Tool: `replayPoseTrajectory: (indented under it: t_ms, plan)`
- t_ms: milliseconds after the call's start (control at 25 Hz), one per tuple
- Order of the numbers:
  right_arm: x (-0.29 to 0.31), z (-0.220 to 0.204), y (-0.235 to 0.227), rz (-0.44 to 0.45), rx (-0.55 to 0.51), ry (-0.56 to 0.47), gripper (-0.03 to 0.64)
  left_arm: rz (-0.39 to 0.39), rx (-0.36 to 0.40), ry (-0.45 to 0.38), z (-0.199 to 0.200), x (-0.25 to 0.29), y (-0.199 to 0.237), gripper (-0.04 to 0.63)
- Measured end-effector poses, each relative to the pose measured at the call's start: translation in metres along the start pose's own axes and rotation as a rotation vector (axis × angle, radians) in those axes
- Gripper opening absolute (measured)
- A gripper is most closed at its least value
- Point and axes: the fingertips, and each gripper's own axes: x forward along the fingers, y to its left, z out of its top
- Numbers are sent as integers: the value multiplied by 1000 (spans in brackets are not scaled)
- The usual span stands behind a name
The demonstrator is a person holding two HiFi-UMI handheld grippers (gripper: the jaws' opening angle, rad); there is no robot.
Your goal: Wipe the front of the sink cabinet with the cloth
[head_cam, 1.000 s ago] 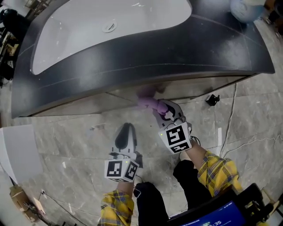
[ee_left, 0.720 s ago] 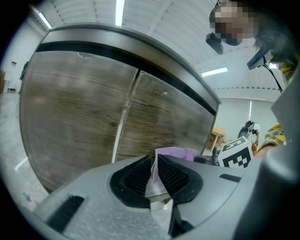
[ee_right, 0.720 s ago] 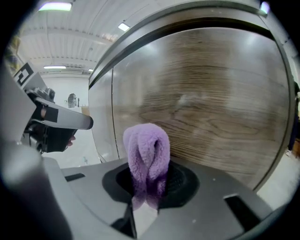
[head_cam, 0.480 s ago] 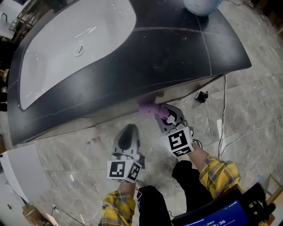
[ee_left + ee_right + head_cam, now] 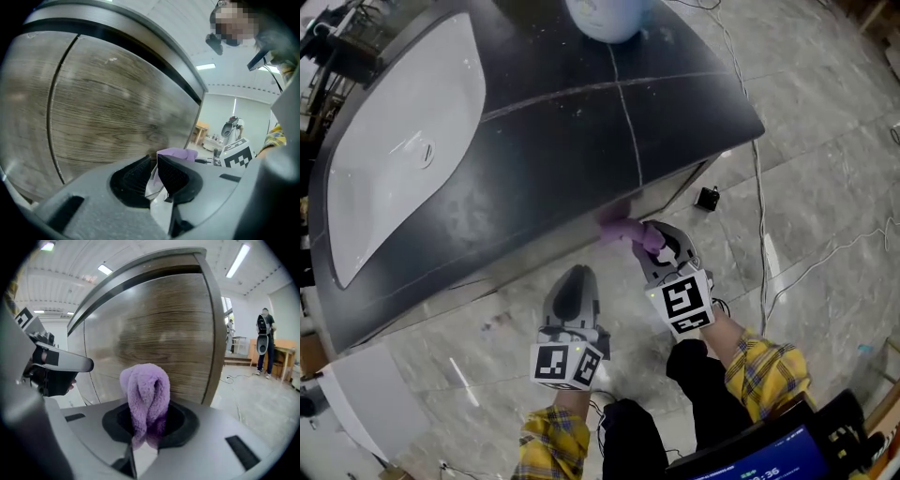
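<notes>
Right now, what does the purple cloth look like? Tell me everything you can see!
The cloth is light purple and fluffy, like a soft towel. It is bunched into a folded hump. The right gripper pinches its lower part between its jaws, so the rounded top sticks out forward. It points at the wood-grain cabinet front, near the corner, just under the dark countertop. It looks close to the wood, but I cannot tell if it touches.

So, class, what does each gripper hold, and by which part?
The right gripper clamps the purple cloth by its bunched end; the left gripper holds nothing.
</notes>
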Motion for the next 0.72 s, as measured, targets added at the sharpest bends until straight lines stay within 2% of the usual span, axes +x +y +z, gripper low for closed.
replayPoseTrajectory:
  t_ms: [360, 720]
  plan:
    - [-22, -19, -65, -93, 79, 17, 67, -74, 11, 33, -9, 43, -46, 40]
    - [-39, -26, -105, -147, 92, 37, 67, -127, 12, 51, -8, 72, -78, 40]
